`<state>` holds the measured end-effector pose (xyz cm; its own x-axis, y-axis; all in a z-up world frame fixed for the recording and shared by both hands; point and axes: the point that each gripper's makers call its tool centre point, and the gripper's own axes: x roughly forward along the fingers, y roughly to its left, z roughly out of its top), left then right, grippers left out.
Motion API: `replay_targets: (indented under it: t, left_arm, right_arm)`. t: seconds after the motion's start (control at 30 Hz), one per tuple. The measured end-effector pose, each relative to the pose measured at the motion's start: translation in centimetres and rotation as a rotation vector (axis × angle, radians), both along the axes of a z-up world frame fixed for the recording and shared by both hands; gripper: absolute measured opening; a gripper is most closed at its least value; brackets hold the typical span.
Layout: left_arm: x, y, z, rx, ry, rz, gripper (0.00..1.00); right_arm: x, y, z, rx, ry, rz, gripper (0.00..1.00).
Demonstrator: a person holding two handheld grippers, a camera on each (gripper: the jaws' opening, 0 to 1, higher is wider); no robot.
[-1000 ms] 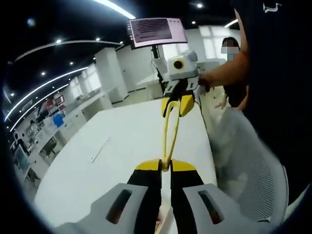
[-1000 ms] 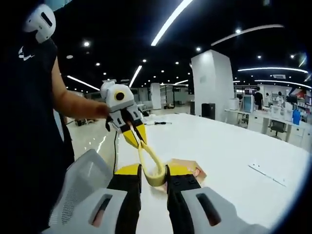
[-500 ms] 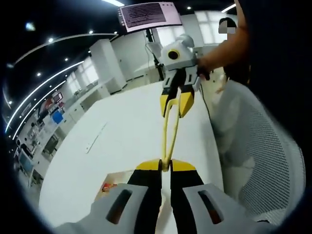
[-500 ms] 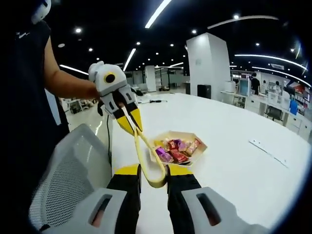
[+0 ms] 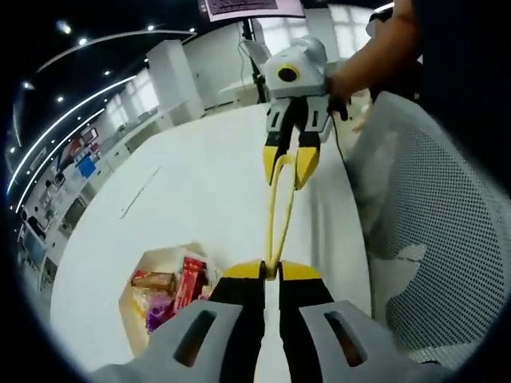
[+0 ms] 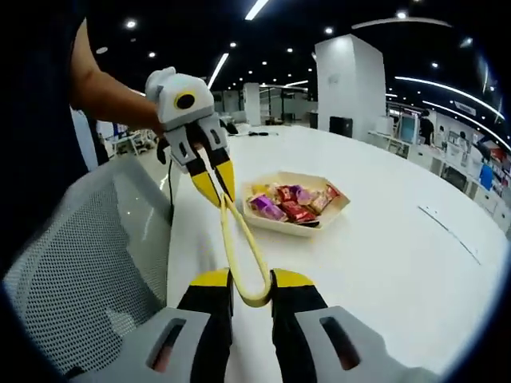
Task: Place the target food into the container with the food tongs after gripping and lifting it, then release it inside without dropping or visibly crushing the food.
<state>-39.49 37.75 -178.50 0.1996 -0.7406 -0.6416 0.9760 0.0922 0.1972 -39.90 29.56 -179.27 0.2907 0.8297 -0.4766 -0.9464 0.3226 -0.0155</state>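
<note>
Both grips: left tongs (image 5: pixel 271 270) and right tongs (image 6: pixel 251 294) pinch the yellow food tongs (image 6: pixel 238 243), one at each end.
Snack tray (image 6: pixel 275 228): right of centre in the right gripper view, nearer the left tongs.

Looking out over a big open-plan office or lab floor. Long light strips (image 6: pixel 254 9) and small spotlights running across a dark ceiling, thick white columns (image 6: pixel 349 84) standing between the work areas. Sitting in the foreground, a broad white table (image 6: pixel 375 263), with a grey mesh office chair (image 6: pixel 76 271) pulled up just beside it. Rows of desks with monitors (image 5: pixel 60 199) lining the far side, a person (image 6: pixel 425 132) standing among them in the right gripper view. Glowing on a stand near the table's far end, a large display screen (image 5: pixel 251 8) showing lines of text.
</note>
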Motion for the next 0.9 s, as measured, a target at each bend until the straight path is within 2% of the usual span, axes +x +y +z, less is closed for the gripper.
replay_targets:
  t: [0.1, 0.3, 0.6, 0.63, 0.67, 0.73, 0.83, 0.87, 0.9]
  left_arm:
    - [0.1, -0.2, -1.2, 0.023, 0.011, -0.005, 0.00]
    - [0.1, -0.1, -4.1, 0.078, 0.040, 0.003, 0.00]
    - [0.2, 0.3, -6.5, 0.135, 0.085, 0.022, 0.00]
    - [0.1, 0.3, -6.7, 0.144, 0.082, 0.020, 0.00]
    - [0.0, 0.5, -6.8, 0.152, 0.081, 0.024, 0.00]
    - [0.2, 0.4, -6.6, 0.147, 0.081, 0.024, 0.00]
    - [0.1, 0.3, -6.6, 0.161, 0.084, 0.022, 0.02]
    - [0.1, 0.3, -6.6, 0.164, 0.089, 0.026, 0.04]
    - [0.5, 0.3, -6.5, 0.162, 0.063, 0.030, 0.10]
  right_arm:
    - [0.0, -0.1, -1.5, -0.047, 0.008, 0.014, 0.16]
    - [0.0, 0.0, -3.5, -0.095, 0.030, 0.009, 0.16]
    - [0.0, 0.4, -5.6, -0.129, 0.044, -0.005, 0.17]
    - [-0.1, 0.4, -5.7, -0.139, 0.043, -0.002, 0.17]
    - [-0.2, 0.0, -6.3, -0.198, 0.028, 0.009, 0.16]
    - [-0.2, 0.4, -6.0, -0.161, 0.028, 0.008, 0.16]
    - [-0.3, 0.2, -6.0, -0.159, 0.040, 0.007, 0.17]
    - [-0.3, 0.2, -6.0, -0.161, 0.040, 0.008, 0.17]
    - [-0.1, 0.1, -6.0, -0.168, 0.038, 0.005, 0.17]
